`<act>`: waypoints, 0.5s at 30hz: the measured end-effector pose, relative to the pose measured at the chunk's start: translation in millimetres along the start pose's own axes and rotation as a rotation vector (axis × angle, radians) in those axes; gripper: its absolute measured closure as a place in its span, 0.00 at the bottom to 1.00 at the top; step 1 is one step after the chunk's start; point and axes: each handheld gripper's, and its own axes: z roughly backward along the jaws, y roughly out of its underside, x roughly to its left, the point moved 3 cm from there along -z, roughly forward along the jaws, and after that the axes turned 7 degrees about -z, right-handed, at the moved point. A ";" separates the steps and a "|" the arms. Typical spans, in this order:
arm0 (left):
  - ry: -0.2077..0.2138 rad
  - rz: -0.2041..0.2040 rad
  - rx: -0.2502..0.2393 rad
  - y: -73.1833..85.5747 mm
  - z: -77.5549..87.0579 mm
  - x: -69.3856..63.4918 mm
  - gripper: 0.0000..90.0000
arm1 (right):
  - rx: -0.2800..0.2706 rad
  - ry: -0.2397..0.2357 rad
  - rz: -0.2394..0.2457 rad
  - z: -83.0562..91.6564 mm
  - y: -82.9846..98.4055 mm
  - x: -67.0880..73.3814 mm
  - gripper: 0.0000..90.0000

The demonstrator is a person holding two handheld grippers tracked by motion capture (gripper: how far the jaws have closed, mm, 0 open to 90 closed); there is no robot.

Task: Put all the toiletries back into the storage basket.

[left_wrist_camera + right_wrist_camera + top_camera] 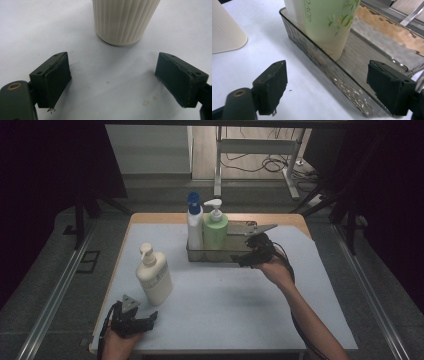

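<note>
Now right hand-held gripper (pixel 246 261) open — beside tray (pixel 197 256).

- Cream bottle (pixel 125 21), left gripper view: top edge of frame cuts it off; just the ribbed base is in frame.
- Green bottle (pixel 329 25), right gripper view: pump and upper body out of frame at top; label text partly cropped.
- White bottle (pixel 293 11) behind it: mostly hidden.
- Tray (pixel 332 72): far end runs off at right edge.

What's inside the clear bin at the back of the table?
The clear bin holds a green pump bottle and a blue-capped white bottle, upright at its left end. Their bases are partly blurred by the wall.
</note>
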 end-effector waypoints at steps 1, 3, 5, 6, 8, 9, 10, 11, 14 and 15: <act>0.000 0.000 0.000 0.0 0.0 0.0 0.14 | 0.000 0.000 0.005 1.7 1.2 0.6 0.17; 0.000 0.000 0.000 0.0 0.0 0.0 0.14 | 0.004 -0.008 0.009 5.0 3.6 2.1 0.15; 0.000 -0.001 0.000 0.0 0.0 0.1 0.14 | -0.001 -0.012 0.016 8.8 5.9 3.6 0.15; 0.000 -0.002 0.000 0.0 0.0 0.2 0.14 | 0.003 -0.014 0.018 10.8 7.1 4.5 0.15; 0.000 0.000 0.000 0.0 0.0 0.1 0.14 | 0.009 -0.015 0.023 13.6 9.6 5.8 0.14; 0.001 0.000 0.000 0.0 0.0 0.1 0.14 | 0.016 -0.016 0.028 15.5 11.6 6.7 0.13; 0.001 0.000 0.000 0.0 0.0 0.1 0.14 | 0.017 -0.016 0.032 16.7 12.7 7.3 0.13; 0.001 0.000 0.000 0.0 0.0 0.1 0.14 | 0.016 -0.014 0.037 18.5 14.2 7.9 0.12; 0.002 -0.002 0.001 -0.1 0.0 0.3 0.14 | 0.016 -0.020 0.045 23.7 20.2 9.3 0.09; 0.002 -0.002 0.001 -0.1 0.0 0.3 0.14 | 0.020 -0.021 0.044 24.9 22.4 9.4 0.08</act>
